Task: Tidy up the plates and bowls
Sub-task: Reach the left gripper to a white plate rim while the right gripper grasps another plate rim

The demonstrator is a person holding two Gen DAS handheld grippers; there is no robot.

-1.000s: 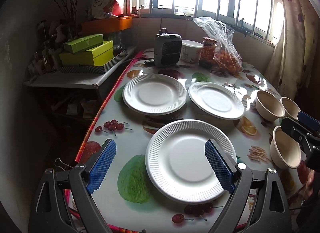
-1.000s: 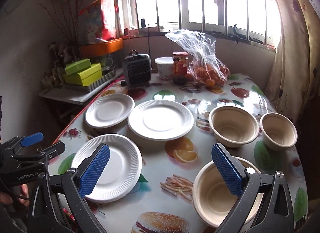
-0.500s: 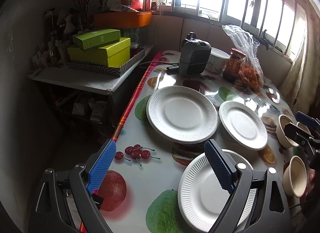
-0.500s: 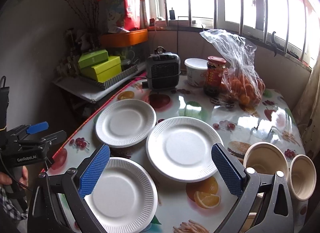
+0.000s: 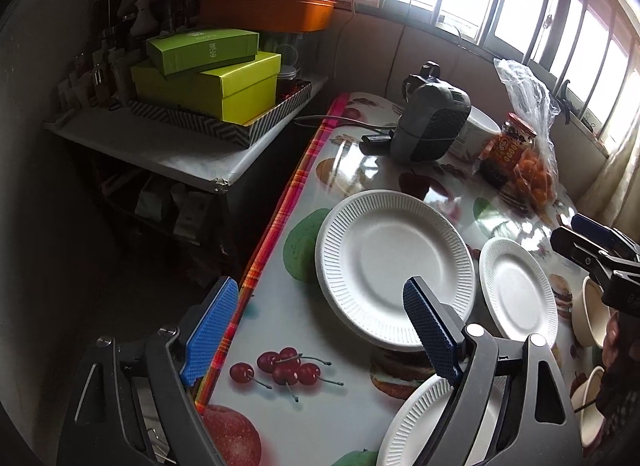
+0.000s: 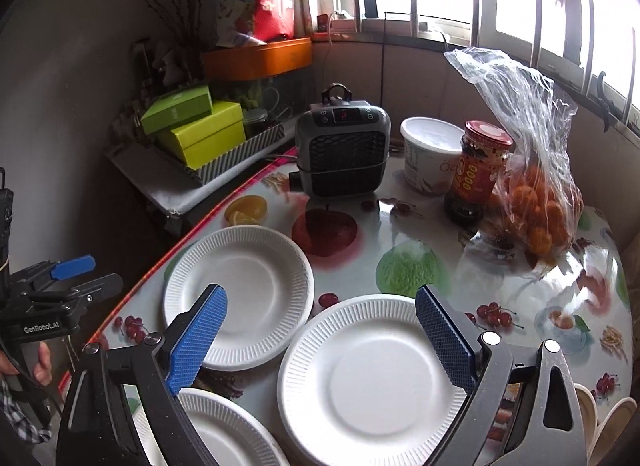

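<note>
a: both grippers have been carried toward the far-left corner of the table (image 6: 460, 225) since the earlier frames, and the jaws of each have just been closing a little; nothing is seen between them.

b: how are the claws held?

a: the left gripper (image 5: 316, 334) is kept wide, hung over bare cloth at the table edge, empty. the right gripper (image 6: 320, 338) is kept wide too, empty, poised above the middle plate (image 6: 376, 378).

b: where are the plates?

a: nearest, the near plate (image 6: 216, 434) is cut off by the frame. beyond it, the far-left plate (image 6: 244, 294) lies just beside the middle plate. bowls (image 5: 588, 314) are glimpsed at the right edge. a heater (image 6: 342, 147), jar (image 6: 478, 169) and fruit bag (image 6: 532, 185) are left at the back.

b: why spread flat?

a: stacking is probably intended; nothing is nested yet.
</note>
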